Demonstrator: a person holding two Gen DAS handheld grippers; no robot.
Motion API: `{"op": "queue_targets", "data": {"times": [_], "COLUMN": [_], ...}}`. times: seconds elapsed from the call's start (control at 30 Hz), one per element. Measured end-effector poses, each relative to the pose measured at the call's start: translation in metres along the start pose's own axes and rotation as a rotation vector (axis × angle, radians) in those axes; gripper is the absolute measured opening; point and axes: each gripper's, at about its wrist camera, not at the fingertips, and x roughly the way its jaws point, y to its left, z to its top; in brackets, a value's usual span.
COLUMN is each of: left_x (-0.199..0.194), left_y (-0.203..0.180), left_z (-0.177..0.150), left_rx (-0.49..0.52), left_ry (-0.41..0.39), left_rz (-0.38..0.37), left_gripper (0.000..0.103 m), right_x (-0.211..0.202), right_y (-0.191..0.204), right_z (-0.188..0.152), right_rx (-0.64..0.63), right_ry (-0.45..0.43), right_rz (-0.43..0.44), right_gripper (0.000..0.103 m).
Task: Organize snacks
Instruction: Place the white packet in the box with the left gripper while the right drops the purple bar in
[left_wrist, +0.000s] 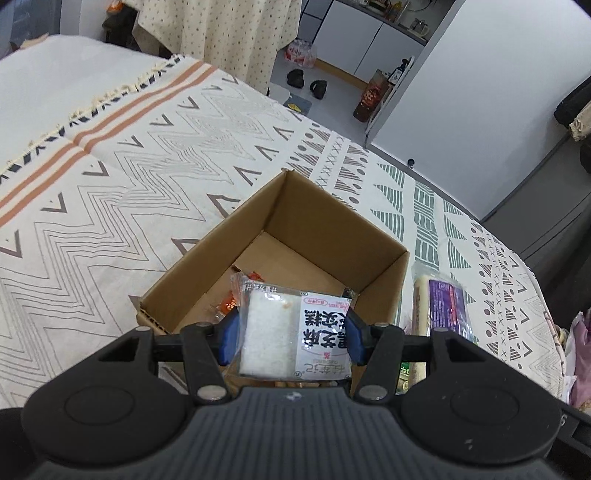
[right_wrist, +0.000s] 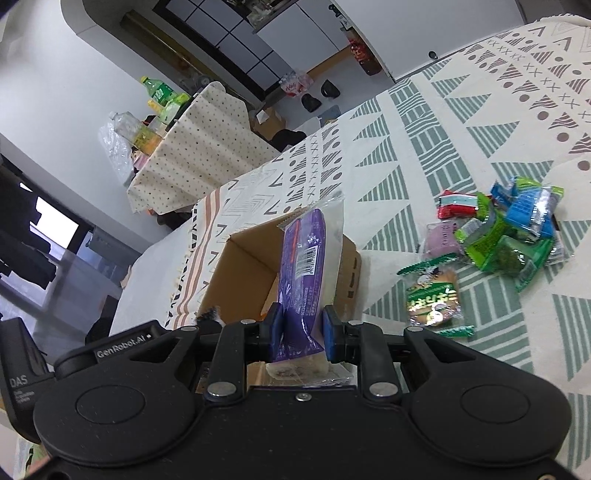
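My left gripper (left_wrist: 291, 339) is shut on a white rice-cake packet (left_wrist: 291, 332) with black lettering, held just above the near rim of an open cardboard box (left_wrist: 332, 229). A few small wrapped snacks (left_wrist: 225, 302) lie on the box floor. My right gripper (right_wrist: 301, 332) is shut on a long purple-wrapped cake packet (right_wrist: 304, 266), held upright over the box (right_wrist: 243, 269). That purple packet (left_wrist: 439, 306) also shows in the left wrist view, just right of the box.
A patterned cloth (left_wrist: 147, 166) covers the surface under the box. To the right of the box lie a green-wrapped pastry (right_wrist: 434, 299) and a heap of green, blue and red snack packets (right_wrist: 509, 229). Beyond the cloth's edge are a draped table with bottles (right_wrist: 159, 110) and the floor.
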Motion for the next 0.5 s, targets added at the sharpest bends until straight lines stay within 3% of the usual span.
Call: {"op": "queue_targets", "data": {"times": [0.5], "left_x": [0.006], "left_y": [0.027], "left_z": [0.02], "left_rx": [-0.029], "left_ry": [0.044], "left_rz": [-0.046], "left_gripper": [0.067], "right_x": [0.037], "right_y": [0.041], "right_z": [0.004], "right_rx": [-0.036], "right_ry": [0.002], "right_rz": [-0.016], "right_gripper": [0.022]}}
